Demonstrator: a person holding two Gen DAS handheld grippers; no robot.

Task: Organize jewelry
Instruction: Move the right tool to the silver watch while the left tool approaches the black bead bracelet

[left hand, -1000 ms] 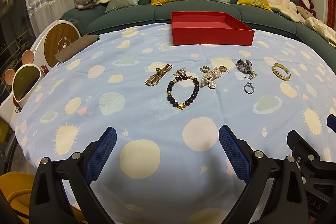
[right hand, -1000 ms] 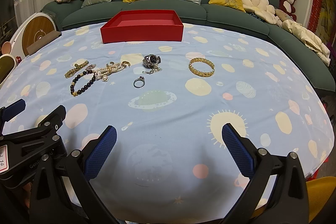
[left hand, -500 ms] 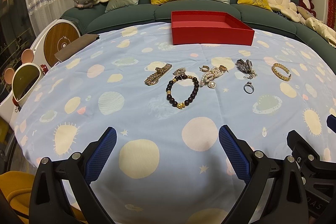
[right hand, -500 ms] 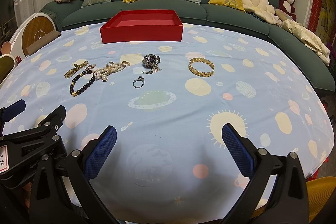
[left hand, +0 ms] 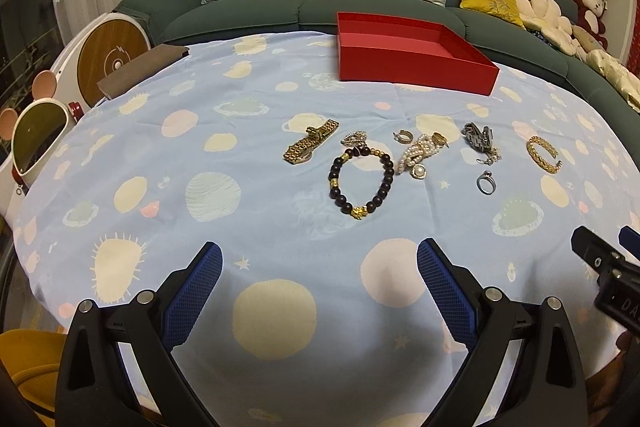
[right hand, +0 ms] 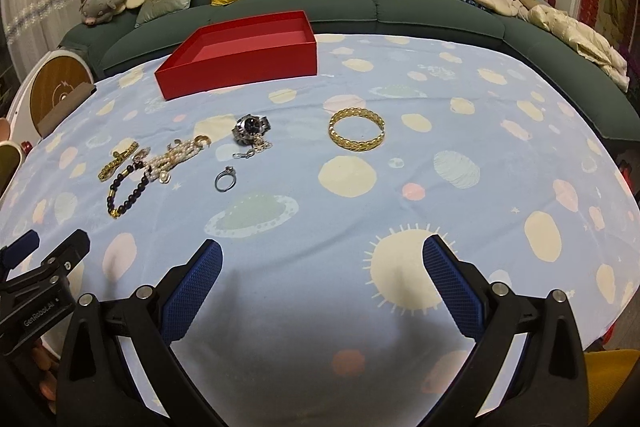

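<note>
- Across the table (left hand: pixel 120 131), both claws spread, empty: left claw (left hand: pixel 319 281), right claw (right hand: pixel 322 279).
- Risk: pearl strand (left hand: pixel 416 155), at 3 o'clock of beaded bracelet (left hand: pixel 360 183), touches neighbours; a pinch may drag several.
- Risk: ring (right hand: pixel 226 179) is thin, likely to slip short of red box (right hand: pixel 240 59).

Both wrist views look forward, low over the table's near edge, sharing the red tray (left hand: pixel 416 67) and sofa (right hand: pixel 400 7).
</note>
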